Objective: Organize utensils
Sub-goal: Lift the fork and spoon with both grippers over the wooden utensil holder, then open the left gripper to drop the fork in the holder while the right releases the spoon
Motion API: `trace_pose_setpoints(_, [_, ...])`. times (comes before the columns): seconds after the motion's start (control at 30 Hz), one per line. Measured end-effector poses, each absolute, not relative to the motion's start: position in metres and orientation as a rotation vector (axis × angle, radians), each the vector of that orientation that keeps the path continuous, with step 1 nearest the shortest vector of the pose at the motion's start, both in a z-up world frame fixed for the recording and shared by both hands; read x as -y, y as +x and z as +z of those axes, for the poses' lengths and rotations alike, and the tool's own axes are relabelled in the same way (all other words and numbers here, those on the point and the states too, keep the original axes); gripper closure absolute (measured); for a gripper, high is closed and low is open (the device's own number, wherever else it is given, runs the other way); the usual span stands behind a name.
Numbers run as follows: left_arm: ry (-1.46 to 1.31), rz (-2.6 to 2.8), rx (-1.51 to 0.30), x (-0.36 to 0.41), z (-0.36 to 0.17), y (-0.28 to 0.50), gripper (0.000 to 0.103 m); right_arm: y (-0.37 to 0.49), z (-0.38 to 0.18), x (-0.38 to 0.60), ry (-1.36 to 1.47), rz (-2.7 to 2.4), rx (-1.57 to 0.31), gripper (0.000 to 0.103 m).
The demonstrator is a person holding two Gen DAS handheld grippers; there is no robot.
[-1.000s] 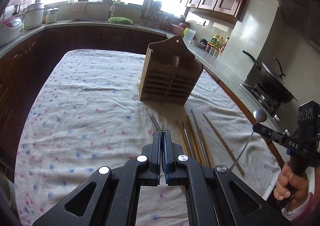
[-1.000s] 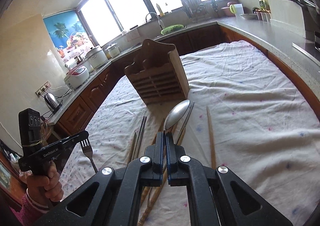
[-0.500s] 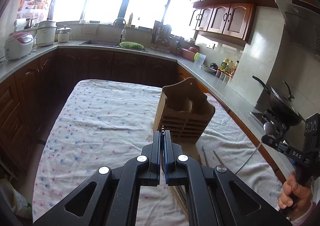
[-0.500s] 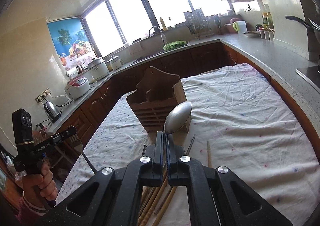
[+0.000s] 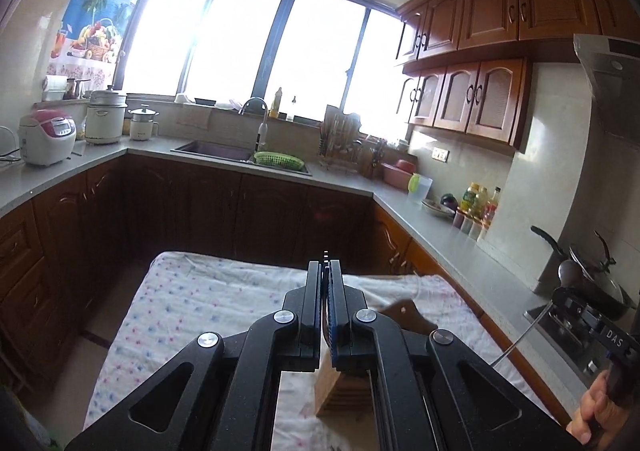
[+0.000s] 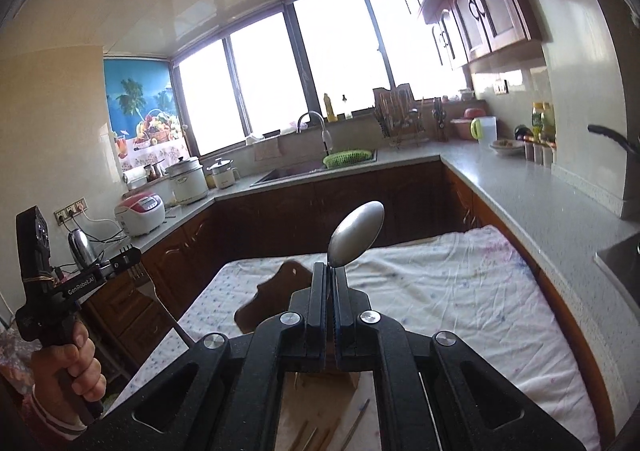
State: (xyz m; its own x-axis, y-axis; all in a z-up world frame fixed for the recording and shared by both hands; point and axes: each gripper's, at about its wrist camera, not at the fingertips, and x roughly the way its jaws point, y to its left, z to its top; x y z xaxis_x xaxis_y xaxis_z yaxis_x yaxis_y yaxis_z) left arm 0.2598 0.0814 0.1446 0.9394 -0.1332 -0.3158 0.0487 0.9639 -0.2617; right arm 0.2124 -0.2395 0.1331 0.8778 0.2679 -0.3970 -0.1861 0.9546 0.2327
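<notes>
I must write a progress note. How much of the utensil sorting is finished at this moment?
Nothing visibly sits in the wooden holder yet. In hand: the right gripper is shut on a spoon, and the left gripper is shut on a fork, both above the table. Left: both go into the holder, then the chopsticks lying on the cloth.

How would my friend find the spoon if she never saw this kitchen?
Find the table under the flowery white cloth in the middle of the kitchen. Above it, the right gripper is shut on a metal spoon, bowl sticking up. The left gripper has a fork, with prongs instead.
</notes>
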Motion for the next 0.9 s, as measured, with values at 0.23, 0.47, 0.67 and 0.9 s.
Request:
trace_pose_setpoints(0.23, [-0.188, -0.039, -0.311, -0.049, 0.115, 0.318, 0.102, 0.259, 0.132, 0.225, 0.124, 0.222, -0.387, 0.101])
trace_pose_setpoints(0.47, [-0.109, -0.045, -0.375, -0.009, 0.069, 0.347, 0.101, 0.291, 0.085, 0.209, 0.067, 0.221, -0.470, 0.101])
trace_pose_setpoints(0.67, [-0.095, -0.088, -0.426, -0.002, 0.053, 0.368, 0.099, 0.305, 0.046, 0.207, 0.076, 0.231, -0.565, 0.101])
trace_pose_setpoints(0.9, [-0.091, -0.126, -0.452, -0.019, 0.052, 0.376, 0.098, 0.312, 0.027, 0.206, 0.102, 0.254, -0.625, 0.101])
